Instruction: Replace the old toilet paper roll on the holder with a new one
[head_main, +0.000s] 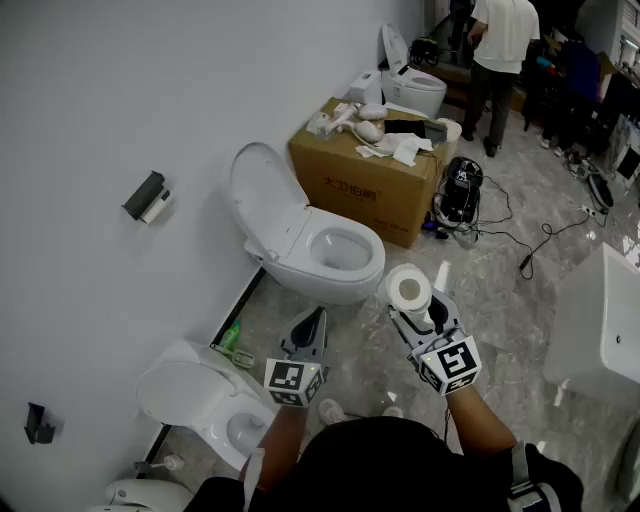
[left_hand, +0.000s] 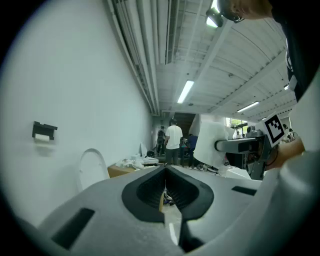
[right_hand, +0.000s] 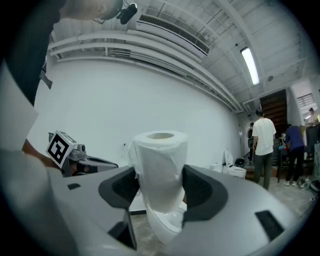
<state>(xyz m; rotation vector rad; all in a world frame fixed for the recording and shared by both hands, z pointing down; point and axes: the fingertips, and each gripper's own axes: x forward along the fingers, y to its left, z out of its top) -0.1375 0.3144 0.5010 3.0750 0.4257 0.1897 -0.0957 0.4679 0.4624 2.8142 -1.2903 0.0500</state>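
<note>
The right gripper has its jaws spread wide around the new roll, the ribbed dark pads pressing into its soft sides so the plump white cylinder stands upright between them, hollow core facing the ceiling and its outer layer crinkled and loose. The left gripper is pinched fully closed with nothing in it, its two black scalloped pads meeting in a thin seam inside smooth grey moulded shells. Both are held low in front of the person, side by side but apart, each carrying a cube of black-and-white square markers. Up on the flat matte white wall, well away to the left of the grippers, is the holder, a small dark angular bracket; the pale stub under it is probably the old roll, though it is too small to say for certain. Between wall and grippers sits a glossy white toilet with its oval lid raised, a brown cardboard box behind it, and a grey veined, stone-like floor underneath.
</note>
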